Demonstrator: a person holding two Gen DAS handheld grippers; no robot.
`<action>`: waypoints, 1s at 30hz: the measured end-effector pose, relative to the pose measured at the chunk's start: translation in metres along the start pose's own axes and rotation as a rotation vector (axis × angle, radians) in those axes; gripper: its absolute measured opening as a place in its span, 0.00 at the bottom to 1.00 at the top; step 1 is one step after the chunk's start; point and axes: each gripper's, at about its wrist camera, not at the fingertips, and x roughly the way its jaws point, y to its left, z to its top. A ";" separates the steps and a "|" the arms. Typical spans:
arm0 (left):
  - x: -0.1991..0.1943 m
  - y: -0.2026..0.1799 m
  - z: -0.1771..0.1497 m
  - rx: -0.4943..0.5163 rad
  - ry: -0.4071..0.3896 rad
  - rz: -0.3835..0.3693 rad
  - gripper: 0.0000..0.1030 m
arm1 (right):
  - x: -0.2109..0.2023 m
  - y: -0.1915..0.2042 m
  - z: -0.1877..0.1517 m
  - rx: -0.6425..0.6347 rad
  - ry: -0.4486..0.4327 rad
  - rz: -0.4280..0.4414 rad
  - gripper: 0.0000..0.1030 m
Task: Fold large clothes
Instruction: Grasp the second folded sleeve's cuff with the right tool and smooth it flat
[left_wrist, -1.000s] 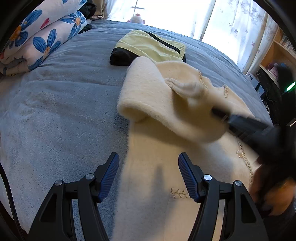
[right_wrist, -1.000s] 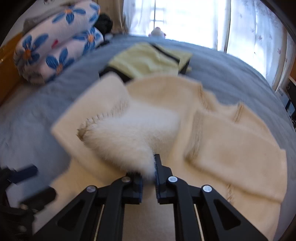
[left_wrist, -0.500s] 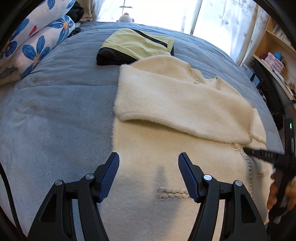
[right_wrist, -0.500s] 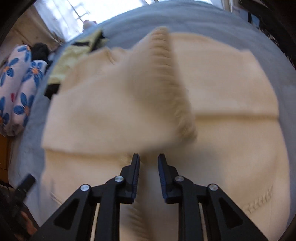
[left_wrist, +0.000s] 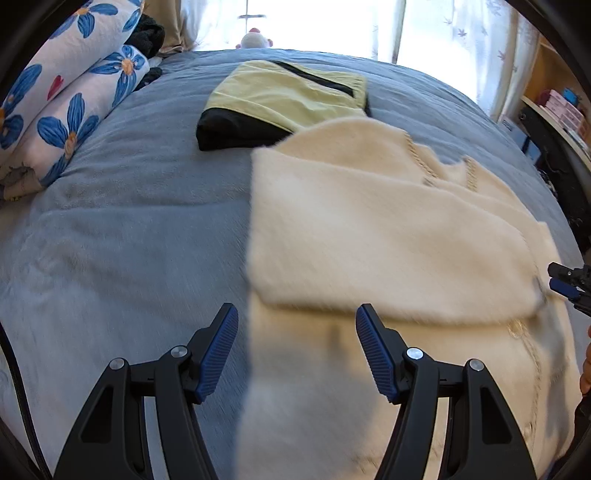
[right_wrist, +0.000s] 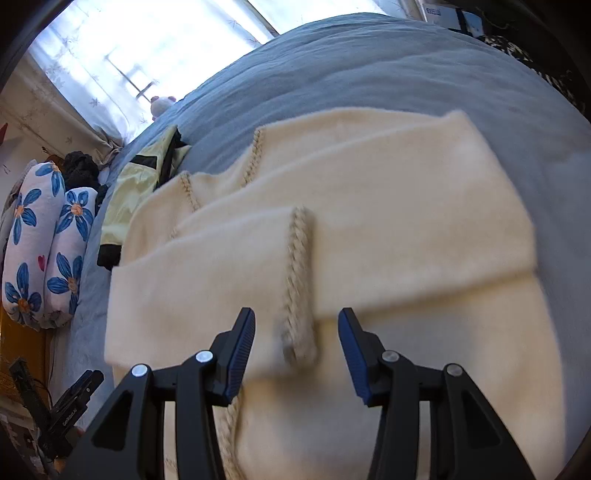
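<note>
Both sleeves lie crossed on the cream cardigan (right_wrist: 369, 229), so the left gripper (left_wrist: 297, 354) and right gripper (right_wrist: 297, 350) hover with jaws open, holding nothing.

Grey-blue bed (left_wrist: 110, 229), bright curtained window (left_wrist: 325, 26) (overexposed), wooden shelves (left_wrist: 554, 96)

**Cream, grey-blue and yellow**

The fluffy jacket (left_wrist: 388, 236) is cream with beige braided trim. The bed (left_wrist: 122, 221) cover is grey-blue. A folded garment (left_wrist: 284, 99) is pale yellow and black. The pillows (left_wrist: 70, 96) are white with blue flowers. Each tool (left_wrist: 297, 354) is black with blue pads (left_wrist: 218, 350).
</note>
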 end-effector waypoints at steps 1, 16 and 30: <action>0.003 0.003 0.005 -0.011 0.002 -0.006 0.63 | 0.007 0.002 0.007 -0.011 0.003 0.007 0.46; 0.050 0.009 0.015 -0.117 0.025 0.025 0.63 | 0.048 0.046 0.034 -0.255 -0.046 -0.096 0.16; 0.056 -0.006 0.027 -0.109 -0.033 0.059 0.63 | 0.077 0.035 0.060 -0.230 -0.132 -0.236 0.31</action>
